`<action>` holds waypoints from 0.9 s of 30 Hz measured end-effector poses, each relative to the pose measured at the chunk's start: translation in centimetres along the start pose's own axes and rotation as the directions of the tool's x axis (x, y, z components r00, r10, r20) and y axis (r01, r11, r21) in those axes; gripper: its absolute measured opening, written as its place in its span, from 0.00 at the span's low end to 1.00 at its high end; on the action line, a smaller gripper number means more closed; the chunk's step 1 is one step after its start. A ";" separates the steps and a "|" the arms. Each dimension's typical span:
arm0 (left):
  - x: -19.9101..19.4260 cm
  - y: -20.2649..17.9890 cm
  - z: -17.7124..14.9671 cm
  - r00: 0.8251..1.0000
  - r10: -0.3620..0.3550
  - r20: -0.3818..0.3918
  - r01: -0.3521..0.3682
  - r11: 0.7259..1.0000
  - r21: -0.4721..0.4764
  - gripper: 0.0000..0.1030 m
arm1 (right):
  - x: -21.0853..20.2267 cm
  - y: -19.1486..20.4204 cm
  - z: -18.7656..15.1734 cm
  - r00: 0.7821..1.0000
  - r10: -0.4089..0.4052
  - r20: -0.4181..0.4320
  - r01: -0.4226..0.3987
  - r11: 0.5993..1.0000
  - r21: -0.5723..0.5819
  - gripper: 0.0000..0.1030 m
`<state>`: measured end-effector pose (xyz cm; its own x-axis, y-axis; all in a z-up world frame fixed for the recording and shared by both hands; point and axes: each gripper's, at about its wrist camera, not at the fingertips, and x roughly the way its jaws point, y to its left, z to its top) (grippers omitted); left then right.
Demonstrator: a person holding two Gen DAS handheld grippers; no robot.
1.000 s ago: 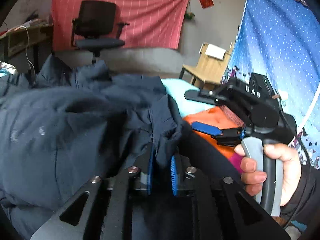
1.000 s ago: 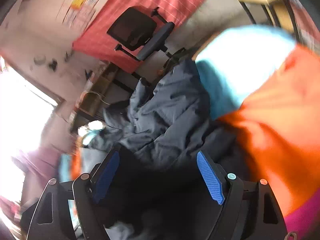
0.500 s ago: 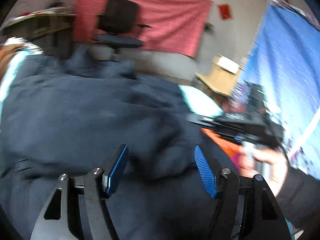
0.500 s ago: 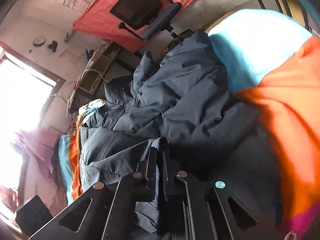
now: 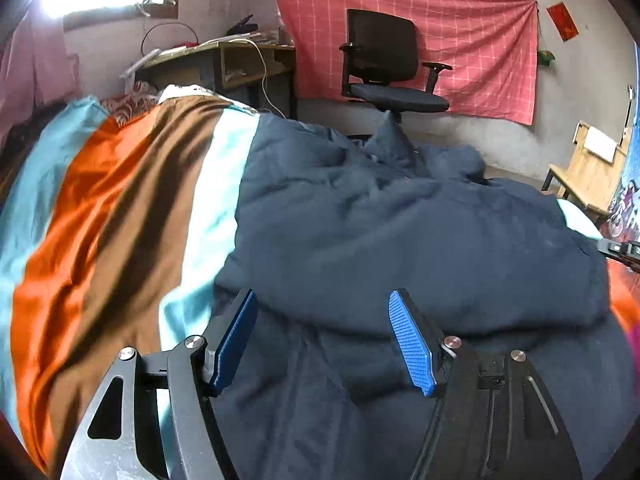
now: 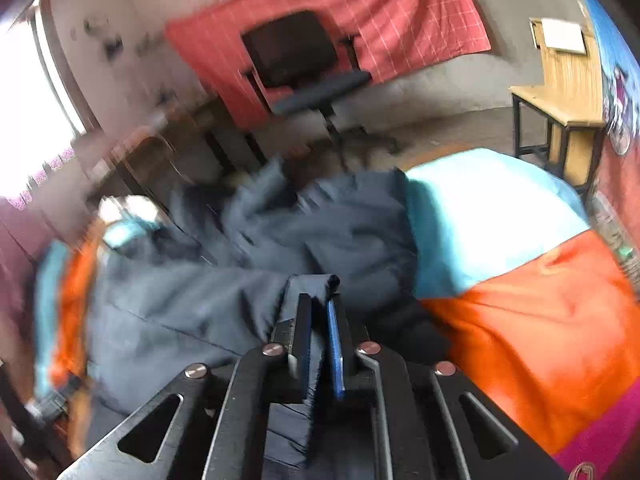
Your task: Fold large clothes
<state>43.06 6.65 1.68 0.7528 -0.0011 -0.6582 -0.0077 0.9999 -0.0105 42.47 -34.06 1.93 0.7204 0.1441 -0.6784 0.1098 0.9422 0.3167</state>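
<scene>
The bulky, soft navy jacket filled mid-frame on the striped bedspread; the left gripper gaped empty, while the right gripper, jaws easing apart, pinched what looked like its hem, seemingly the best hold.

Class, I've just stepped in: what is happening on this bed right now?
A person is folding a dark navy jacket spread over a striped bedspread. The right hand-held gripper pinches a fold of the jacket's fabric, its jaws easing apart slightly. The left hand-held gripper hovers open above the jacket, gripping nothing.
</scene>
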 end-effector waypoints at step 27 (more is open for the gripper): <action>10.3 -4.8 -0.2 0.976 -0.152 -0.159 0.189 0.949 0.254 0.70 | 12.1 9.0 -3.6 0.964 0.045 -0.264 -0.130 0.939 -0.318 0.65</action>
<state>50.77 1.84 -5.20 0.6309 -0.1549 -0.7603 0.3020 0.9516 0.0567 49.70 -22.77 -5.82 0.5185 0.2606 -0.8144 -0.2087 0.9622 0.1751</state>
